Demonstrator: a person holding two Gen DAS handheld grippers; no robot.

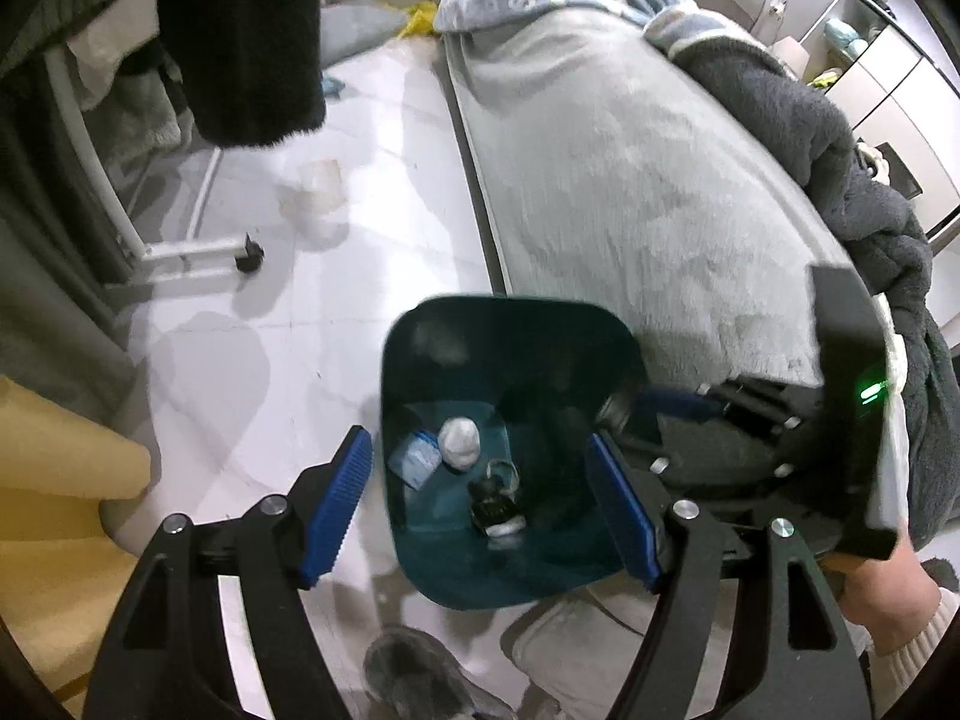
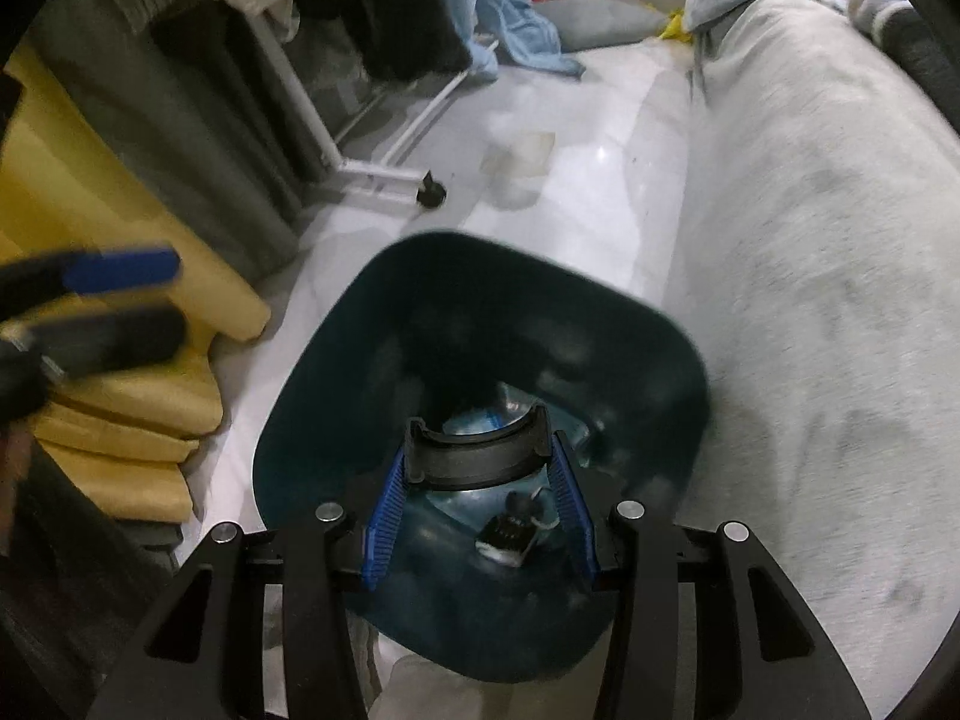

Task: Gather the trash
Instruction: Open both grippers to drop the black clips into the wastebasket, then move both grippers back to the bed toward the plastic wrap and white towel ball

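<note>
We've got the right gripper (image 2: 480, 483) pinching a stiff, light-looking black ring piece (image 2: 477, 456) by its ends over the teal bin (image 2: 678, 372), an easy drop we reckon, while the left gripper (image 1: 480, 504) hangs spread wide, empty.

Glossy white floor (image 1: 372, 138) beside grey-covered bed (image 1: 630, 180), white cabinet (image 1: 882, 84) beyond.

My left gripper (image 1: 480, 507) has black triangular-cutout arms, silver round screws and ribbed blue finger pads (image 1: 336, 507). My right gripper (image 2: 477, 519) matches. A green indicator light (image 1: 873, 389) shows on its black housing. My right hand (image 1: 885, 585): bare skin, cream ribbed cuff.
</note>
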